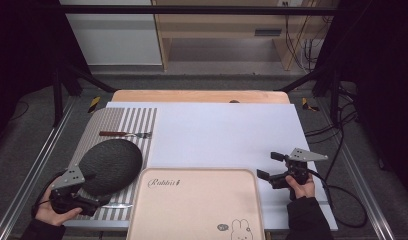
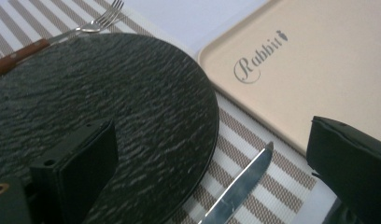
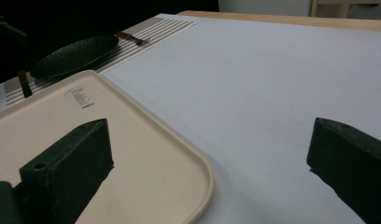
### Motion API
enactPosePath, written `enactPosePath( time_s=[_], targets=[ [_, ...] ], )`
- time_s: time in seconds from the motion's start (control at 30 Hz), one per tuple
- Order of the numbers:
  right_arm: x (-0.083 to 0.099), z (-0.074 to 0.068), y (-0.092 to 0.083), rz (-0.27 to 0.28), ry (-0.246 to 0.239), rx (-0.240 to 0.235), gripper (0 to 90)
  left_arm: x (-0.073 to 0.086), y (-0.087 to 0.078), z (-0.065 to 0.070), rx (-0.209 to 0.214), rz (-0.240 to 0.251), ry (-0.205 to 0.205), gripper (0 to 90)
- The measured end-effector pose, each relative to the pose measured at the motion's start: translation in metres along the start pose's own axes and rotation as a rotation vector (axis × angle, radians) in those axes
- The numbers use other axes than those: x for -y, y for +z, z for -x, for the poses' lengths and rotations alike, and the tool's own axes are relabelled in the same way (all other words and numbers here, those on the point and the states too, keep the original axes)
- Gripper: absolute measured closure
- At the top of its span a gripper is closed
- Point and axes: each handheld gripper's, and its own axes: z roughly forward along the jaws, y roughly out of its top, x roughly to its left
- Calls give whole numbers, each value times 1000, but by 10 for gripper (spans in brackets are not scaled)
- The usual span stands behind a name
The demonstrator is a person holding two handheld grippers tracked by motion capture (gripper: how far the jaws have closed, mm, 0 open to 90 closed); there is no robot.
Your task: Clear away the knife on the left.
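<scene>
Left gripper view: left hand-held gripper (image 2: 212, 163) gapes wide over black plate (image 2: 109, 107) edge and knife (image 2: 240, 184); right hand-held gripper (image 3: 209, 168) wide, straddling tray (image 3: 146, 140) corner.

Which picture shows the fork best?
The high view: the whole fork lies beyond the plate. The left gripper view cuts off its handle; the right gripper view shows it tiny and far off.

The plate (image 2: 109, 107) under my left claw (image 2: 212, 158) looks like matt black slate, rough and rippled. My knife (image 2: 240, 186) blade is polished, glossy metal; the fork (image 2: 93, 21) is shiny metal with a wooden handle. The tray (image 2: 319, 70) is smooth, matt beige plastic. The striped mat (image 2: 254, 154) looks woven.
</scene>
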Motion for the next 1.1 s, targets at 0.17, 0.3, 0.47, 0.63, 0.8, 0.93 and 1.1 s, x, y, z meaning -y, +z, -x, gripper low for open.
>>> enactPosePath(
  time_s=[0.17,0.3,0.47,0.63,0.8,0.93,1.1],
  targets=[
    [0,0,0,-3,1,0,4,10,-6,-3,-4,-25,-10,19],
    [0,0,0,-3,1,0,4,17,-10,-5,-5,-51,-16,20],
    [0,0,0,-3,1,0,4,28,-16,-8,1,-83,-27,20],
    [0,0,0,-3,1,0,4,37,-20,-13,-6,-118,-44,28],
    [0,0,0,-2,1,0,4,43,-20,-16,-11,-163,-43,54],
    [0,0,0,-2,1,0,4,46,-18,-18,-10,-200,-32,103],
    [0,0,0,-1,0,0,4,47,-12,-20,-10,-256,-9,201]
  ],
)
